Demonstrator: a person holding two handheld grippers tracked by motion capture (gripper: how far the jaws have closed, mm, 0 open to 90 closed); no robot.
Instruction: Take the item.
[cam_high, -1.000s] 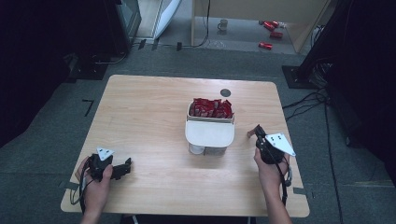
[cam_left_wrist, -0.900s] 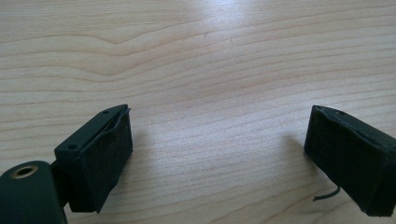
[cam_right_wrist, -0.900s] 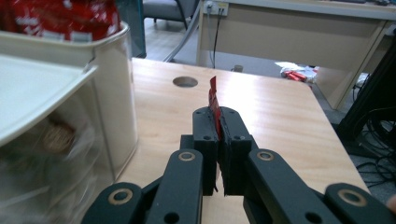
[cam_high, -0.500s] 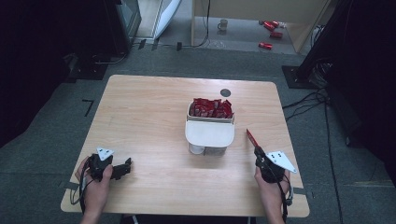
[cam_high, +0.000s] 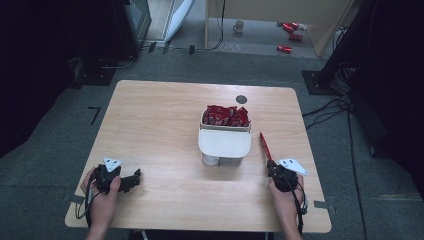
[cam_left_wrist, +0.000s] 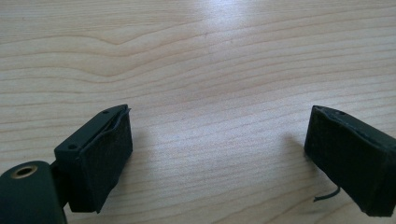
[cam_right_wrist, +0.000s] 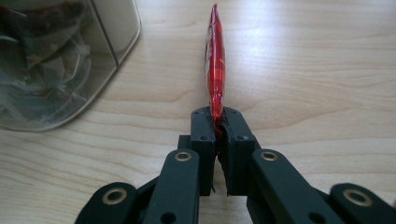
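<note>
High view: a white container (cam_high: 224, 144) of red packets (cam_high: 227, 116) is seen mid-bench (cam_high: 160, 125), the left gripper (cam_high: 131, 181) held near the front left corner, the right gripper (cam_high: 270, 164) just right of the container. Left gripper view: the fingers (cam_left_wrist: 100, 161) are spread wide over bare wood. Right gripper view: the fingers (cam_right_wrist: 204, 140) are pressed together, pinching a thin red packet (cam_right_wrist: 215, 65) edge-on, beside a clear container wall (cam_right_wrist: 60, 56).

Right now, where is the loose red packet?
In the high view, the red packet is pinched in the right tool, just right of the white box.
</note>
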